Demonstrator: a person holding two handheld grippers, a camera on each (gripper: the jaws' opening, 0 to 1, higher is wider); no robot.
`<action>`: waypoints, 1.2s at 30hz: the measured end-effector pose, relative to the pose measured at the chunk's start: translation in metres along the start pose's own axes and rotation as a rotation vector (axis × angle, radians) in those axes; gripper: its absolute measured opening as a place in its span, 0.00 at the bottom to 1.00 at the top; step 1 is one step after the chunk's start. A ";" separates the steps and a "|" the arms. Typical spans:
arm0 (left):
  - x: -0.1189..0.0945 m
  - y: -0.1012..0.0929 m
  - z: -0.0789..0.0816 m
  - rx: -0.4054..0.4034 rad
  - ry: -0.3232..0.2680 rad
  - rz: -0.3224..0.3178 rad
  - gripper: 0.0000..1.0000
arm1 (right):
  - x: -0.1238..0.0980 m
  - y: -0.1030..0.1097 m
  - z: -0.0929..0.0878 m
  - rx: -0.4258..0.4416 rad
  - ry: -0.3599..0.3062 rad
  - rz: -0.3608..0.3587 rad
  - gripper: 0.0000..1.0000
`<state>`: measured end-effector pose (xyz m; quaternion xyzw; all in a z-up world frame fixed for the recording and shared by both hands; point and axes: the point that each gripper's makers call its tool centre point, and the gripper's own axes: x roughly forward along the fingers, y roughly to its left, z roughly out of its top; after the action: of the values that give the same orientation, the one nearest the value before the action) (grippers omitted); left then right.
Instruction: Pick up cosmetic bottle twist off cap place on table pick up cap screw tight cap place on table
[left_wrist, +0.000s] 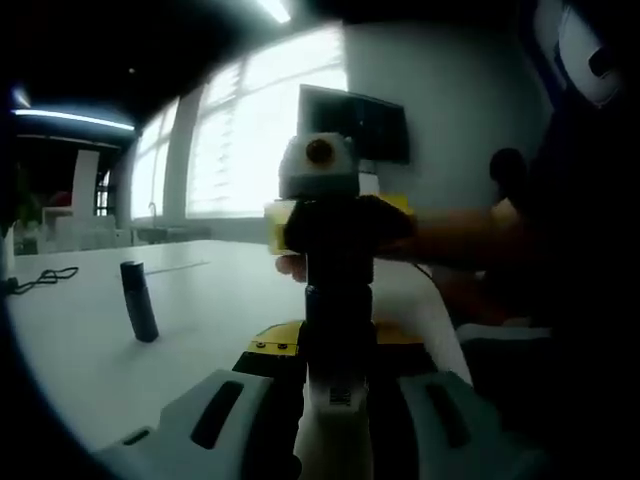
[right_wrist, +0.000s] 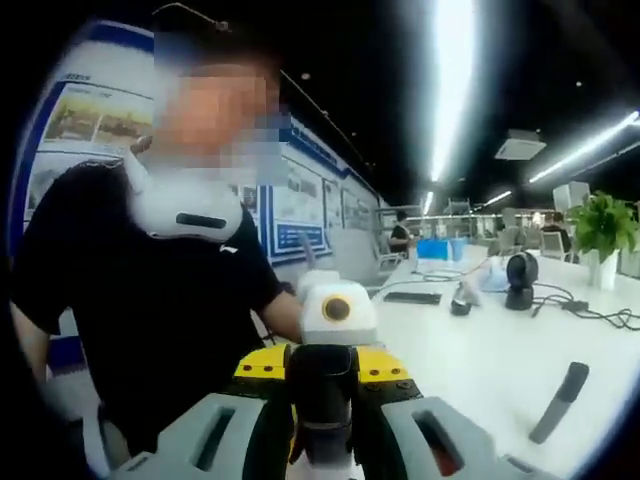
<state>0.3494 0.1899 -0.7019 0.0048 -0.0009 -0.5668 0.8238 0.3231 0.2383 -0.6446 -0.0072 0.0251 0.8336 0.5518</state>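
Cosmetic bottle (left_wrist: 138, 300): stood upright, cap on, on the counter (left_wrist: 220, 290), ahead-left of the left tongs (left_wrist: 328, 415) and ahead-right of the right tongs (right_wrist: 322, 440), both spread wide and apparently gripping nothing.

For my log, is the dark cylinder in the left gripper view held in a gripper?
No, the dark cylinder stands alone on the white table.

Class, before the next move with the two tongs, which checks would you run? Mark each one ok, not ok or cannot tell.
1. Dark slim cylinder stands on end on the white table: ok.
2. Cylinder untouched by left tongs and right tongs: ok.
3. Its cap is seated: cannot tell.
4. Tongs empty: cannot tell.
5. Tongs kept apart: cannot tell; they face each other closely.
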 end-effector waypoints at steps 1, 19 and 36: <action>0.000 0.000 0.000 0.001 0.000 0.000 0.13 | 0.000 0.000 0.000 -0.001 0.000 0.000 0.16; 0.000 0.001 0.000 0.012 -0.002 0.010 0.13 | 0.001 0.004 -0.002 0.029 -0.004 -0.096 0.32; 0.000 0.002 0.000 0.007 0.001 0.024 0.13 | -0.003 -0.014 0.012 -0.024 -0.127 -0.509 0.38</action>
<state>0.3512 0.1906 -0.7017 0.0081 -0.0025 -0.5569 0.8305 0.3371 0.2414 -0.6325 0.0326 -0.0221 0.6671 0.7440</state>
